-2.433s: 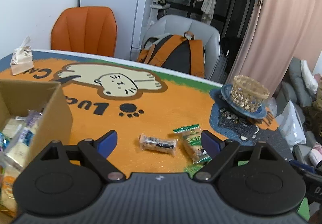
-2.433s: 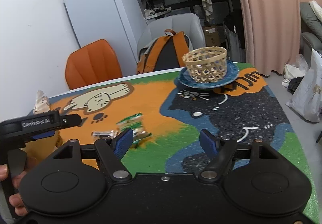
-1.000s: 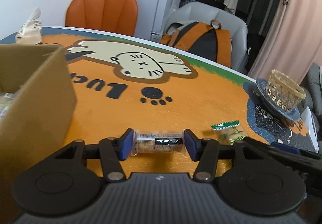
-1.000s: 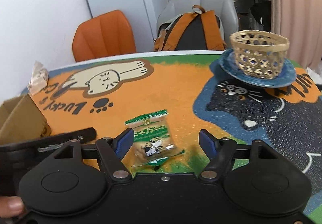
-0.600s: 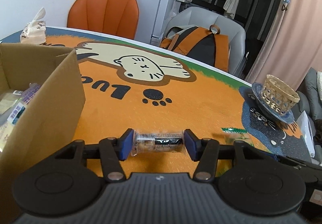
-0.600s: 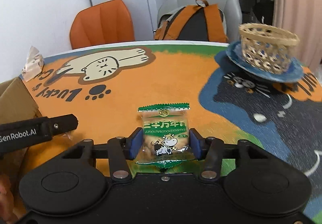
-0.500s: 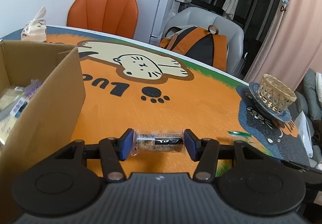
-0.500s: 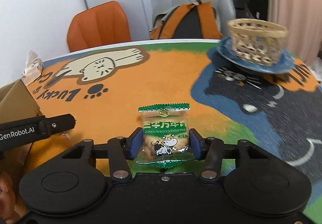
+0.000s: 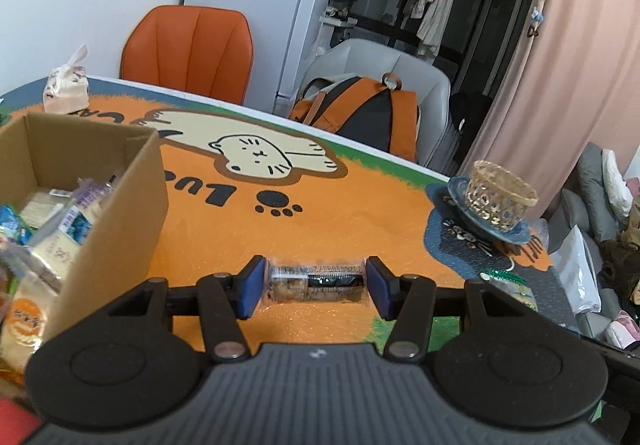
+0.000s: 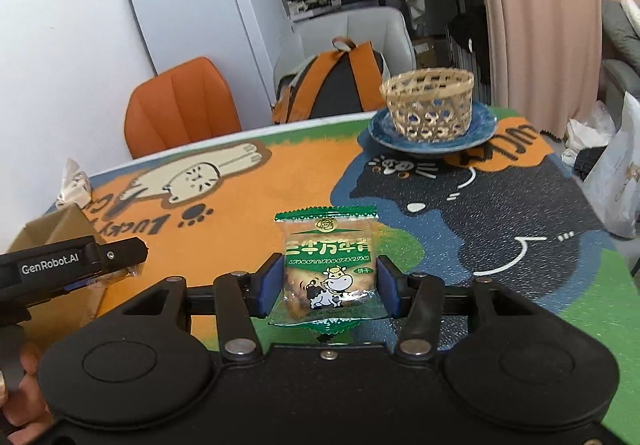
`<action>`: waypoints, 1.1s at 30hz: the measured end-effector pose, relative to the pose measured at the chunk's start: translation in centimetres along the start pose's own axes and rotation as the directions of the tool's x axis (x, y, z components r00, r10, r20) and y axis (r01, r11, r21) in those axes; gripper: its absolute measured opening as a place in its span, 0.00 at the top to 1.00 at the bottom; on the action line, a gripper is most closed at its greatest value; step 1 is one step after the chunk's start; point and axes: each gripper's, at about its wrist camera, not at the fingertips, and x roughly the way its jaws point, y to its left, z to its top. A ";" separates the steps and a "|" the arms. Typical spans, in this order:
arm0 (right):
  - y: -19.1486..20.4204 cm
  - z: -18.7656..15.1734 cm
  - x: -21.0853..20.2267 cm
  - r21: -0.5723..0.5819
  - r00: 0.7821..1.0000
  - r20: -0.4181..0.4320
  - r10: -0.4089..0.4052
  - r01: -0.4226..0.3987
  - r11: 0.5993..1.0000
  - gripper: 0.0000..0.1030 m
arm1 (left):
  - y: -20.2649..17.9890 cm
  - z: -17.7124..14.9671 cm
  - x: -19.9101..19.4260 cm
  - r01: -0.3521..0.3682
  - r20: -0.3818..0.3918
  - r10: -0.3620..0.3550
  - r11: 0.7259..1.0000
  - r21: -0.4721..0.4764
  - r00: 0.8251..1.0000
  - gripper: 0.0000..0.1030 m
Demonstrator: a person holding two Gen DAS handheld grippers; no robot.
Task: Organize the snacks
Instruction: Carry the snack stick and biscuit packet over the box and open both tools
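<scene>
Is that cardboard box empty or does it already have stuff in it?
Partly filled: the open cardboard box already holds several wrapped snacks.

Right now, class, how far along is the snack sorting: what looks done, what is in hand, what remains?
Done: several packets lie in the cardboard box. In hand: the left gripper clamps a clear-wrapped snack bar; the right gripper clamps a green biscuit packet. Left: boxing both.

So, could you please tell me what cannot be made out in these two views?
- Left wrist view: most of the cardboard box is cut off by the left edge, so its snacks cannot be counted.
- Left wrist view: the print on the clear-wrapped snack is too small to read.
- Right wrist view: the woven basket hides its inside behind its own wall.
</scene>
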 end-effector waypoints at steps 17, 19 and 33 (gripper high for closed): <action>3.1 0.8 -6.0 -0.038 0.993 0.102 0.061 -0.058 0.998 0.52 | 1.7 1.3 -6.9 -0.007 0.100 0.007 1.000 -0.001 0.995 0.48; 3.8 0.9 -6.4 -0.049 0.991 0.107 0.075 -0.070 0.996 0.52 | 2.4 1.5 -7.6 -0.017 0.110 0.018 1.000 -0.005 0.994 0.48; 10.2 1.8 -8.3 -0.133 0.972 0.148 0.182 -0.163 0.978 0.52 | 7.7 3.3 -12.4 -0.047 0.168 0.057 0.997 -0.061 0.984 0.48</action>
